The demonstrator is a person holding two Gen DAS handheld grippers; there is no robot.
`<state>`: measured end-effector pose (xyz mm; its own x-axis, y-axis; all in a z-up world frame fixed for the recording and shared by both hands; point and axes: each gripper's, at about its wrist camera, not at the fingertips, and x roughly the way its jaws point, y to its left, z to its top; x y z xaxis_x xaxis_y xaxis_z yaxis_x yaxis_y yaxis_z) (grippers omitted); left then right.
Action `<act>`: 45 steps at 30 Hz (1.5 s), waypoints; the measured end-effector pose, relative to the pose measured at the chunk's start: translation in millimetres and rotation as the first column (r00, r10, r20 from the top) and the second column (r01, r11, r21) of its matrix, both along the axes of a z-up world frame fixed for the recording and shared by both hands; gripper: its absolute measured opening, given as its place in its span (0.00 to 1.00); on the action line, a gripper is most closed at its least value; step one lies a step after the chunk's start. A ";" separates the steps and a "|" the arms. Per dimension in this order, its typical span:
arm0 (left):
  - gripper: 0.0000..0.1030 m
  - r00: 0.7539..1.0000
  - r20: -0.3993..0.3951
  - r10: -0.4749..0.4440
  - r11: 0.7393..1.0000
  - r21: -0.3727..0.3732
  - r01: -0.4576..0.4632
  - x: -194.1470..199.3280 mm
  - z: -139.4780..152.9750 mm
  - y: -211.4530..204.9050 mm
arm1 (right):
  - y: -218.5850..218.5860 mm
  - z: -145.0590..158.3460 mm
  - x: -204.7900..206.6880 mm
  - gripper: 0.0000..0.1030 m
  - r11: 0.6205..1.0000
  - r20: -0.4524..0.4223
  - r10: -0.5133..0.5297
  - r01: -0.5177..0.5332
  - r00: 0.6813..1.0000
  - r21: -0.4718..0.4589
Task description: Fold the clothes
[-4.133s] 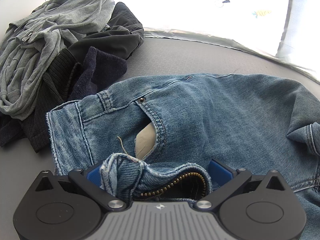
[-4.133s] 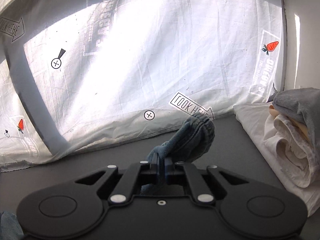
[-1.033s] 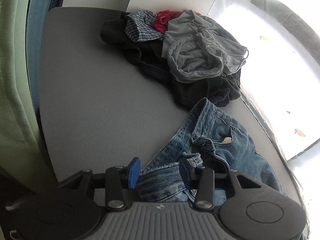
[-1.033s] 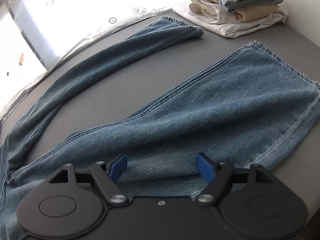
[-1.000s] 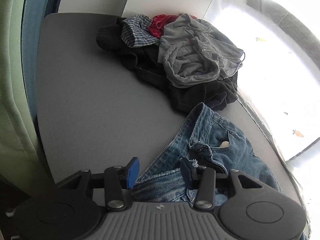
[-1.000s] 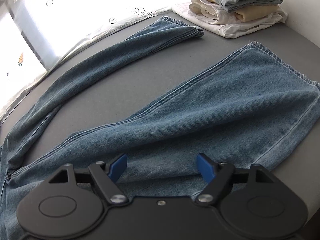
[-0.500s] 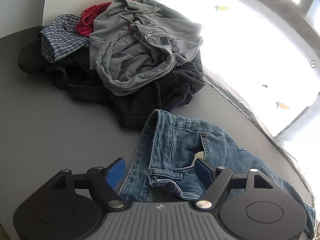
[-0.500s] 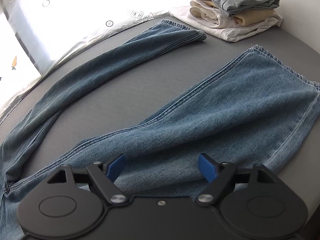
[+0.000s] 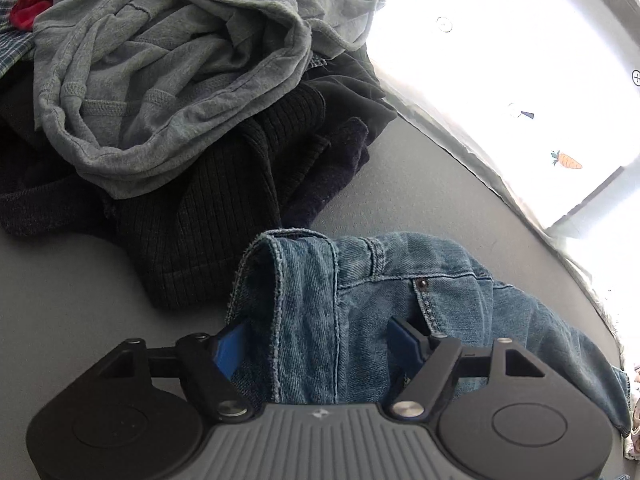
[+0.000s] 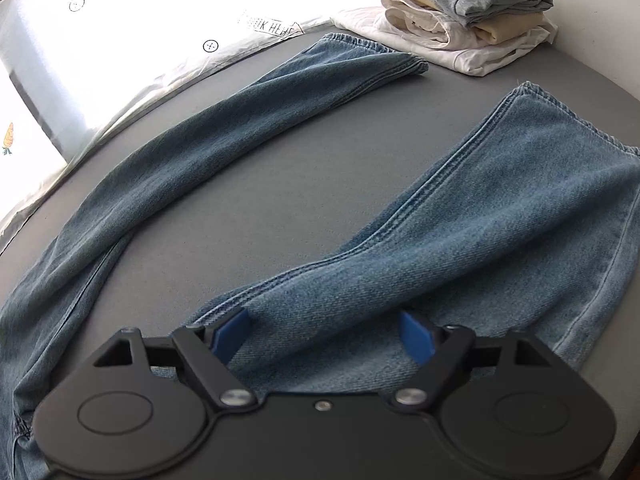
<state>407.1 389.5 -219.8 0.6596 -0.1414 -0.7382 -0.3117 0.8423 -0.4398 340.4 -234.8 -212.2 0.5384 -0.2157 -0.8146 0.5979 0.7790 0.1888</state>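
A pair of blue jeans (image 10: 480, 232) lies spread on the grey table, its two legs apart in a V. In the left wrist view the folded waistband (image 9: 320, 280) of the jeans lies between the open jaws of my left gripper (image 9: 320, 344), its blue pads either side of the denim. In the right wrist view my right gripper (image 10: 324, 332) is open, its jaws astride the near leg close to the thigh. The far leg (image 10: 240, 128) runs toward the back right.
A heap of unfolded clothes, with a grey zip hoodie (image 9: 160, 72) over black knitwear (image 9: 208, 208), lies just beyond the waistband. A stack of folded clothes (image 10: 460, 28) stands at the back right. A bright white sheet (image 10: 140, 20) borders the table's far edge.
My left gripper has moved forward and down onto the waistband, toward the clothes heap. My right gripper has moved lower onto the near leg. Both stayed open.
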 end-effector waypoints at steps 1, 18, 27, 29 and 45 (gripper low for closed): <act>0.17 1.000 0.007 0.000 1.000 -0.014 0.000 0.0 2.1 -0.5 | 1.5 -0.1 6.6 0.80 1.000 -0.004 -0.004 0.004 1.000 0.002; 0.32 0.995 0.100 0.031 0.961 0.271 -0.057 10.7 60.6 -18.8 | 14.7 -2.9 29.3 0.81 0.996 -0.035 0.089 -0.090 0.995 -0.026; 0.62 0.960 0.075 0.270 0.941 0.191 -0.279 -110.9 62.8 2.9 | 17.6 -7.2 22.4 0.91 0.986 -0.037 0.167 -0.168 0.985 -0.012; 0.62 0.949 0.027 0.313 0.934 0.170 -0.313 -136.0 55.3 8.0 | 19.7 -7.8 20.2 0.93 0.979 -0.038 0.201 -0.201 0.979 -0.012; 0.73 0.885 -0.010 0.465 0.814 -0.388 -0.432 -269.0 8.7 -2.9 | 16.3 -5.9 -40.7 0.94 0.941 -0.022 0.334 -0.335 0.942 -0.045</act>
<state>138.1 386.6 -211.1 0.7721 -0.0653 -0.6321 -0.5642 0.3873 -0.7292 299.7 -218.5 -218.1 0.5749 -0.0638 -0.8157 0.3033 0.9426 0.1400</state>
